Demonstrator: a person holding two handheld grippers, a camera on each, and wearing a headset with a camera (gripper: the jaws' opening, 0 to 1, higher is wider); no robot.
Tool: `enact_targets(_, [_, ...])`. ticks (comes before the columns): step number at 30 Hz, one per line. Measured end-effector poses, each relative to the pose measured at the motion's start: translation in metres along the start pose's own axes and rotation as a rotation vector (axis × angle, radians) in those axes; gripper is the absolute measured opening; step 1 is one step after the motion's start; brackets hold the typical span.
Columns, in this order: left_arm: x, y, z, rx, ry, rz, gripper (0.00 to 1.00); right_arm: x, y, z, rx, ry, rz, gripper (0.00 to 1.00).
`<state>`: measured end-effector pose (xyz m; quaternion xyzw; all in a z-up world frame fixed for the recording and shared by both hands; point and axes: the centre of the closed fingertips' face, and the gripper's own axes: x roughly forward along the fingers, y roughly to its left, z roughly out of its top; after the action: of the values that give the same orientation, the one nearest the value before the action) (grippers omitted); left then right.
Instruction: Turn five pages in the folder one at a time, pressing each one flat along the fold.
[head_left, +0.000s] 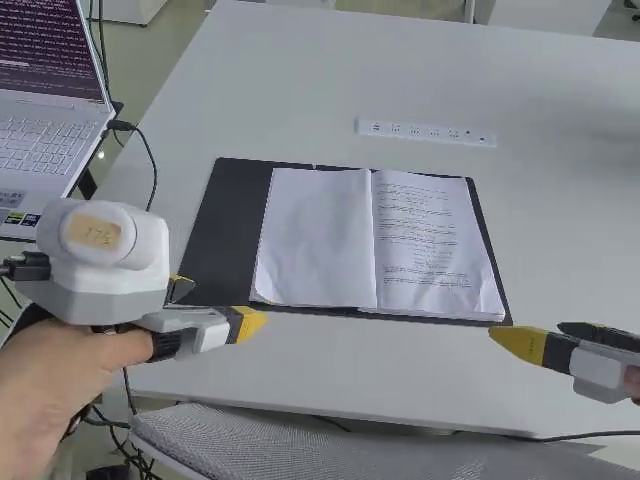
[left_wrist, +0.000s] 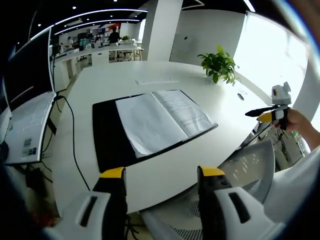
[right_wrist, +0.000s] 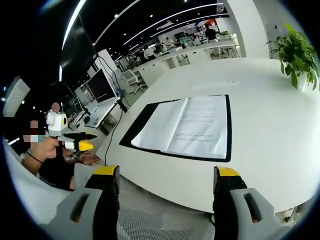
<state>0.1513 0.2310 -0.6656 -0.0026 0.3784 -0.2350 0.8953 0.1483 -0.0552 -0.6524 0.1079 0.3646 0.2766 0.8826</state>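
- Firstly, at the far left of the head view an open laptop (head_left: 40, 130) sits on the white bench (head_left: 300, 70), with a black cable (head_left: 150, 160) trailing from its corner over the bench's edge.
- Next comes a hand (head_left: 50, 390) holding the left gripper (head_left: 250, 322) off the near edge of the bench. It hangs near the folder's (head_left: 235, 220) near left corner, apart from it.
- In the left gripper view its yellow-tipped jaws stand wide apart and hold nothing.
- The folder lies open and flat in the middle of the bench, black cover down. Its long axis runs left to right across the bench. The fold (head_left: 372, 240) runs from the near edge straight away from the person.
- Left of the fold lies a blank white page (head_left: 315, 235), right of it a page of printed text (head_left: 430, 240). A strip of bare black cover shows at the left.
- Beyond the folder, well apart from it, a white power strip (head_left: 425, 131) lies along the bench.
- At the lower right the right gripper (head_left: 515, 342) points inward, near the folder's near right corner and not touching it.
- Its jaws in the right gripper view are likewise spread wide and hold nothing.
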Motion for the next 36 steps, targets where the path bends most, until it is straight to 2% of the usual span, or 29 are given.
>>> enact_targets(4, [-0.002,0.001,0.002,0.005,0.001,0.003,0.56,-0.003,-0.001,0.007,0.004,-0.033,-0.004,0.76])
enact_targets(9, [0.000,0.001,0.006,0.025,-0.005,0.011,0.57,-0.005,-0.005,0.008,0.019,-0.047,-0.008,0.75])
enact_targets(20, [0.019,-0.004,0.006,0.051,0.010,0.016,0.54,-0.007,-0.019,0.001,0.049,-0.049,-0.029,0.73])
enact_targets(25, [0.030,-0.007,0.010,0.057,0.008,0.010,0.52,-0.004,-0.023,0.000,0.062,-0.054,-0.027,0.72])
enact_targets(36, [0.054,-0.018,0.009,0.088,0.039,-0.007,0.51,0.007,-0.028,-0.001,0.091,-0.051,-0.025,0.69])
